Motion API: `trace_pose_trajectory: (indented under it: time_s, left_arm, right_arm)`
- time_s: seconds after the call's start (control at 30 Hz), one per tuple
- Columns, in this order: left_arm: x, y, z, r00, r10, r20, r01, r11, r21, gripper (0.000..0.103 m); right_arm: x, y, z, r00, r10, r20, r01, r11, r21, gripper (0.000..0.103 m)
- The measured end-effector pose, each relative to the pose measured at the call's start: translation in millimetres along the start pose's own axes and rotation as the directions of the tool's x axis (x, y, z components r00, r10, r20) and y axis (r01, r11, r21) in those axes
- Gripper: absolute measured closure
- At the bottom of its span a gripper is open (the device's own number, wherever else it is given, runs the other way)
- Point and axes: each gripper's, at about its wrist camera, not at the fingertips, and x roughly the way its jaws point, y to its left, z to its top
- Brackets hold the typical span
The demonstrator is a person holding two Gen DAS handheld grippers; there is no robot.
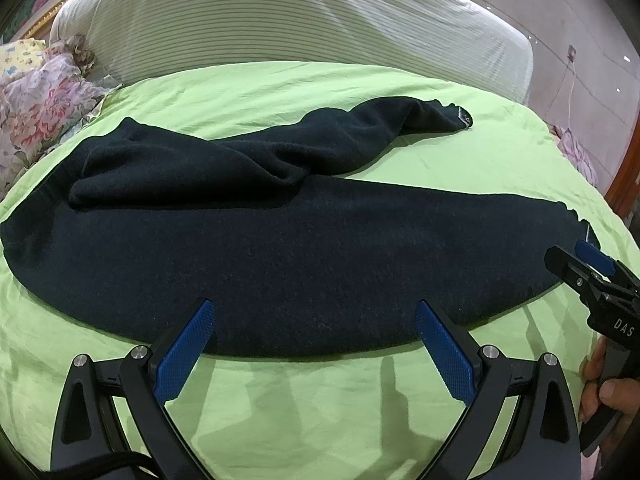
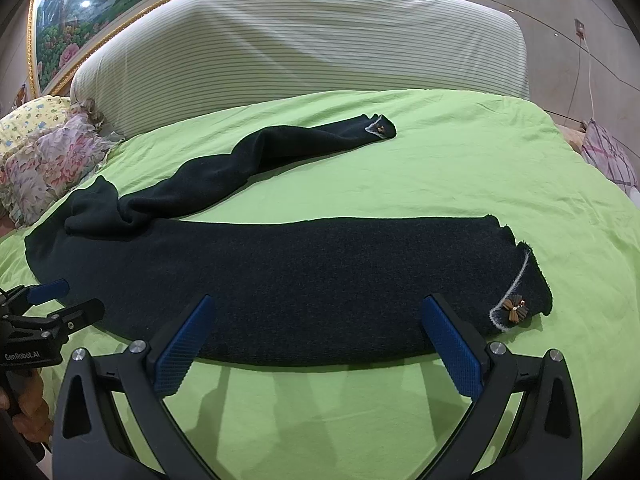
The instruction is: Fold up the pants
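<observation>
Dark navy knit pants lie spread on a green bed sheet. The near leg lies flat across the front; the far leg is twisted and runs toward the back right. In the right wrist view the pants show a small brown bow at the near cuff. My left gripper is open, just above the near leg's front edge. My right gripper is open over the near leg's front edge, left of the cuff. Each gripper shows in the other's view: the right gripper, the left gripper.
A striped white headboard cushion stands behind the bed. Floral pillows lie at the back left. A plaid cloth lies at the far right edge. A framed landscape painting hangs above. The green sheet extends in front of the pants.
</observation>
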Motion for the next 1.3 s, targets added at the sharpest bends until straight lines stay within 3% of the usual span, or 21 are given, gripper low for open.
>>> trace_pose_trajectory:
  time_s: [0.83, 1.17, 1.3]
  left_arm:
    - [-6.5, 4.5, 7.4, 1.0, -0.019, 0.02, 0.018, 0.999, 0.038, 0.003]
    - [0.9, -5.2, 40.4, 0.999, -0.01, 0.042, 0.003, 0.988, 0.155, 0.003]
    - [13.5, -7.5, 68.6, 1.0, 0.002, 0.031, -0.008, 0.981, 0.196, 0.003]
  right_arm:
    - [-4.8, -10.2, 0.6, 1.0, 0.012, -0.001, -0.012, 0.999, 0.035, 0.0]
    - [4.3, -10.6, 31.1, 1.0, 0.002, -0.013, -0.001, 0.999, 0.044, 0.0]
    - [17.6, -18.7, 61.2, 0.998, 0.049, -0.027, -0.046, 0.993, 0.11, 0.0]
